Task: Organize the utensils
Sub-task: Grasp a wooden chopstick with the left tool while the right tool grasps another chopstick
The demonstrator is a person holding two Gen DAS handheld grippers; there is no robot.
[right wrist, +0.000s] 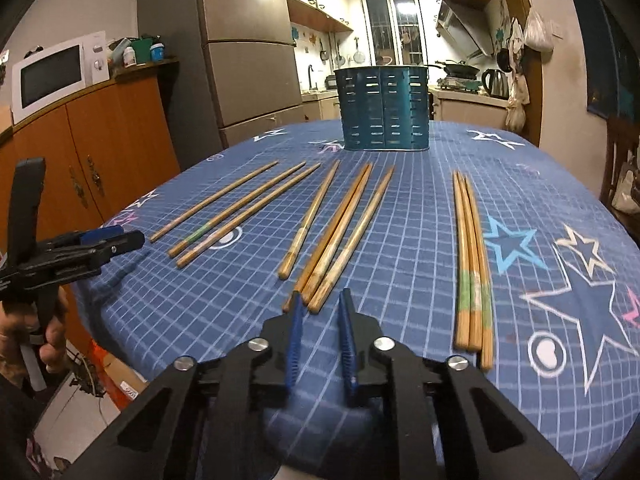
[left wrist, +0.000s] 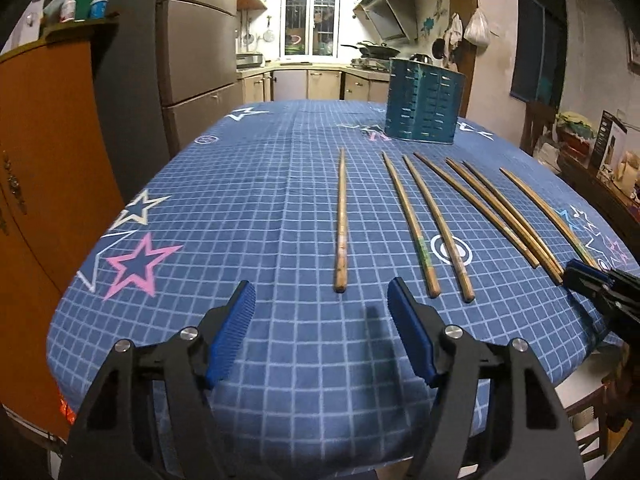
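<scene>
Both grippers hover at the near edge of the table [left wrist: 248,200], nothing picked up yet. The left gripper [left wrist: 322,292], jaws apart and empty, faces a lone chopstick [left wrist: 341,224]. The right gripper [right wrist: 322,300], jaws nearly together around nothing, sits just short of a chopstick cluster [right wrist: 340,240]. The teal utensil holder [right wrist: 382,108] stands upright at the far end (apparently empty). Next, I judge: straddle a chopstick's near end and clamp.

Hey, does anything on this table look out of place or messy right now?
Only the chopsticks: they lie loose in fanned groups across the tablecloth instead of inside the teal holder, which stands upright. Nothing looks spilled or broken.
</scene>
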